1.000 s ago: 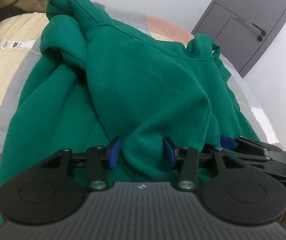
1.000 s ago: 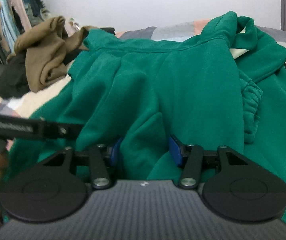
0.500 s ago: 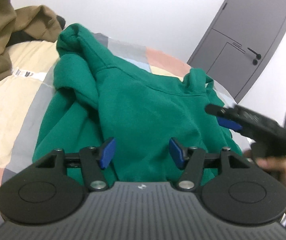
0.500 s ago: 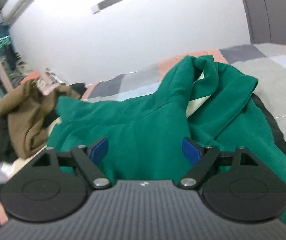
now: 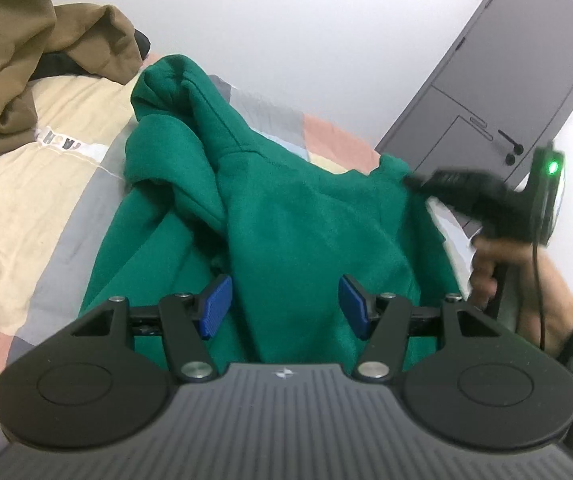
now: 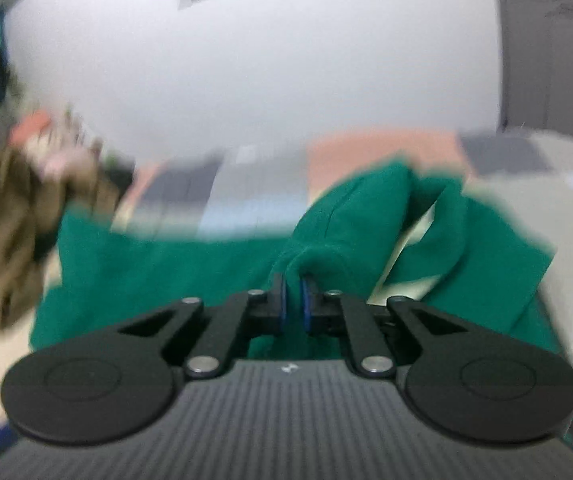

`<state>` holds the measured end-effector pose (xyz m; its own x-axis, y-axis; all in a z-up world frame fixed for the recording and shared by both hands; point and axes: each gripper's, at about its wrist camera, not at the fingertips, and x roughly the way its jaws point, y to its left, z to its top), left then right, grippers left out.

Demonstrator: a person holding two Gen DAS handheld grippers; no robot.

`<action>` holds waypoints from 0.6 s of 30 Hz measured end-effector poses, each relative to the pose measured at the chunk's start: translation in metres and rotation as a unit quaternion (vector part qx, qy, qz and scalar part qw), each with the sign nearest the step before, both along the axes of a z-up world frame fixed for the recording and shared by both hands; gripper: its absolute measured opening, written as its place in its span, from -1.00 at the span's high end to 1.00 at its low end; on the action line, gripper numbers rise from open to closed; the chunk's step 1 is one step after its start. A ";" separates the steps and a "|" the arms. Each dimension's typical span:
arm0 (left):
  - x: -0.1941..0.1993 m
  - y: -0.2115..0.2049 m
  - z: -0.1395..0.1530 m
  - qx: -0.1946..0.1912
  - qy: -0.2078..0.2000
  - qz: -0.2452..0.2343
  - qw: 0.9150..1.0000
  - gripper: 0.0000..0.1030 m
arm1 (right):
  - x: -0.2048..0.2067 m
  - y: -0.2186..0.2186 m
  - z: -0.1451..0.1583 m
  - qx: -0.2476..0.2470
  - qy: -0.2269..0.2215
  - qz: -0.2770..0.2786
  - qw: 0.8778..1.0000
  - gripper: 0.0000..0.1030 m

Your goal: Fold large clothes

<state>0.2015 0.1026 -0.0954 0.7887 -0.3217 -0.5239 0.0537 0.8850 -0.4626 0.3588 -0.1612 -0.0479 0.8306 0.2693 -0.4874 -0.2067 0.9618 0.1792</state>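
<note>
A green hoodie [image 5: 298, 216] lies folded over on the patchwork bed. My left gripper [image 5: 284, 306] is open just above its near edge, blue pads apart with cloth between but not pinched. My right gripper [image 6: 292, 300] is shut on a raised fold of the green hoodie [image 6: 366, 216] near its hood; that view is blurred by motion. The right gripper also shows in the left wrist view [image 5: 482, 196], at the hoodie's far right corner, held by a hand.
A brown garment [image 5: 26, 72] is heaped at the back left on the bed [image 5: 26, 200], with a dark garment under it. A grey door [image 5: 526, 72] stands at the right. A white wall is behind. The brown heap shows at left in the right wrist view [image 6: 10, 216].
Both grippers let go of the hoodie's near edge and opened. The right gripper then moved forward to the hood end and shut on a fold there. The left drew back.
</note>
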 end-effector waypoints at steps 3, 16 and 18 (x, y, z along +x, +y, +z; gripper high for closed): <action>0.002 0.003 -0.001 0.002 -0.001 0.004 1.000 -0.25 | 0.021 -0.013 0.019 0.005 -0.030 -0.038 0.999 0.88; 0.005 -0.008 -0.006 0.039 0.002 -0.004 0.999 -0.25 | 0.001 -0.005 -0.013 -0.047 -0.004 -0.016 0.999 0.32; 0.003 -0.012 -0.005 0.048 -0.005 -0.004 0.999 -0.25 | -0.024 -0.008 -0.006 -0.038 -0.017 -0.002 0.999 -0.13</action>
